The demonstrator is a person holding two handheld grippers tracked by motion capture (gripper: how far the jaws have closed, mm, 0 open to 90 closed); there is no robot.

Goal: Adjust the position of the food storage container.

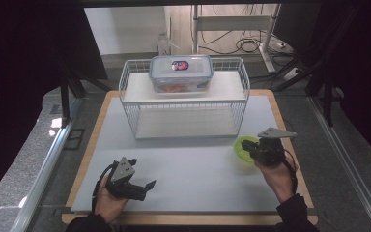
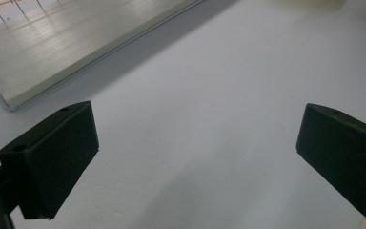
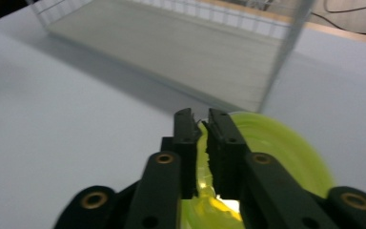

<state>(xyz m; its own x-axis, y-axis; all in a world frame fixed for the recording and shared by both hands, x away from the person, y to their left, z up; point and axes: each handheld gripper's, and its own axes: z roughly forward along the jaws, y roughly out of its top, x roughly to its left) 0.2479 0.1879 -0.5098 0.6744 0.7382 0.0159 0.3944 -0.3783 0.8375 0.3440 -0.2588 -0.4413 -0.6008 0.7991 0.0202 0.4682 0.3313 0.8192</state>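
Bowl [image 3: 286,157] is gripped at its rim by the right gripper [image 3: 201,125] — jaws pinched shut on the thin yellow-green wall, just off the rack's [image 1: 183,104] right front corner. Left gripper [image 2: 195,157] is held with jaws spread wide and nothing between them, low over the mat [image 1: 193,169], well in front of the rack.

Step judged: bowl being carried, probably toward the rack. A rim pinch is shallow — the bowl should be kept level and moved slowly so it is not twisted out.

The rack's lower shelf is bare and open to the front; its wire corner post stands near the bowl and should be cleared first. The upper shelf holds a box [image 1: 180,72].
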